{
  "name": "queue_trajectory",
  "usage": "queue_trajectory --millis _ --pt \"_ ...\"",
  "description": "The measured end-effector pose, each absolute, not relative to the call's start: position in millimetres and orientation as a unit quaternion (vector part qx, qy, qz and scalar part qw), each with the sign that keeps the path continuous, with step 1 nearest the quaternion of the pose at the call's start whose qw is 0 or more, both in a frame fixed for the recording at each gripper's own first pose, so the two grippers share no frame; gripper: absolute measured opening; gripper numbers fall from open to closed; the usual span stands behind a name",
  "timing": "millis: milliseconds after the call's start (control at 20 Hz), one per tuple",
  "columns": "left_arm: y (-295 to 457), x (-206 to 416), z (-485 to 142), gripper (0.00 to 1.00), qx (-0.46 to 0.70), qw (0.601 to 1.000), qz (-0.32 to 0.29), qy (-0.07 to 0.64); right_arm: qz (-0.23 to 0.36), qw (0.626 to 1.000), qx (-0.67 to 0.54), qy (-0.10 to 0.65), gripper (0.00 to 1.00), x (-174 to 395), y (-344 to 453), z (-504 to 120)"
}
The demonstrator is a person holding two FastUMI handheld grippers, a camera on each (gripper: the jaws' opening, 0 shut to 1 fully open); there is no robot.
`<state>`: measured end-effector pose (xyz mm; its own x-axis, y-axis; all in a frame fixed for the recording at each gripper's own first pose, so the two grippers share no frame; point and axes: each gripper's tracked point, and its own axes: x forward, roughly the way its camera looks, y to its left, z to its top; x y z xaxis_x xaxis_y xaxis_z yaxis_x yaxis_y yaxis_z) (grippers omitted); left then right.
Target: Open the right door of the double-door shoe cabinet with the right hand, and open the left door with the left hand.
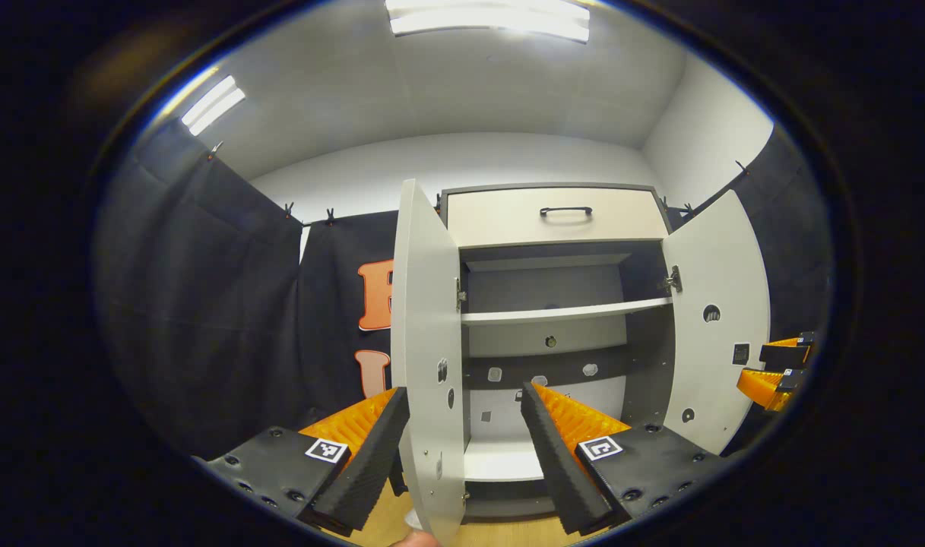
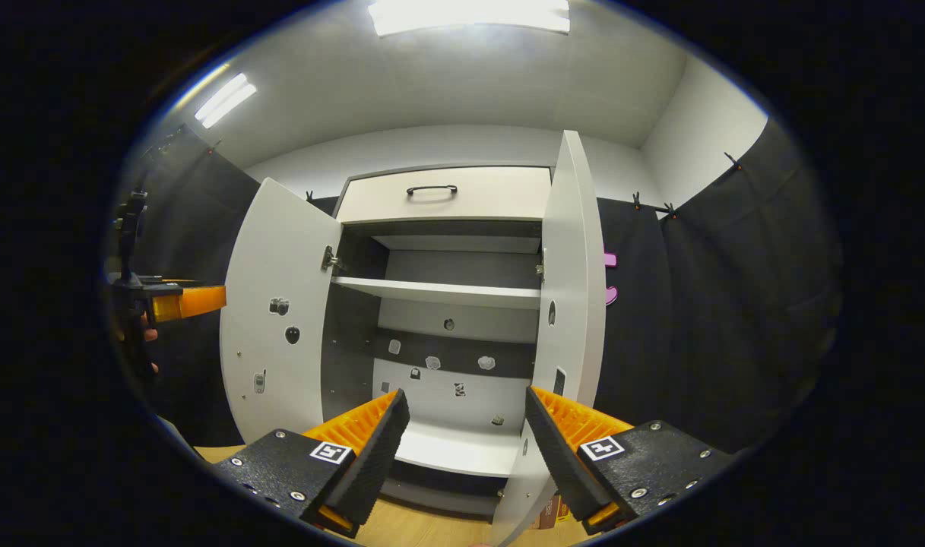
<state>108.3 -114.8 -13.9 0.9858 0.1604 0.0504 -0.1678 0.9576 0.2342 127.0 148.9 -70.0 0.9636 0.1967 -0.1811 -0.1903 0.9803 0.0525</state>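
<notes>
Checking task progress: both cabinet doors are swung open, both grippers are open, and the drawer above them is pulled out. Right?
Not quite. In the right gripper view the drawer sits closed, flush above the left door and right door. Both doors are open, and the right gripper and left gripper are open.

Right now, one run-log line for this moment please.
left door: open | right door: open | left tool: open, straddling door edge | right tool: open | shelves: bare

Black cloth (image 1: 226, 304) hangs clipped along white walls (image 1: 462, 163), ceiling lights (image 2: 470, 15) glow, and wooden floor (image 2: 424, 528) shows below
</notes>
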Motion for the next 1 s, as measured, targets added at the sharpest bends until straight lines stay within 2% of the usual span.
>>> queue_trajectory --millis 400,1000 --pt "-126.6 121.0 -14.2 0.95 0.109 0.992 0.055 -0.024 0.101 0.990 0.020 0.095 0.94 127.1 152.5 -58.0" --pt "-123.0 124.0 -14.9 0.95 0.094 0.993 0.067 -0.026 0.101 0.990 0.003 0.096 0.94 128.3 142.8 -55.9"
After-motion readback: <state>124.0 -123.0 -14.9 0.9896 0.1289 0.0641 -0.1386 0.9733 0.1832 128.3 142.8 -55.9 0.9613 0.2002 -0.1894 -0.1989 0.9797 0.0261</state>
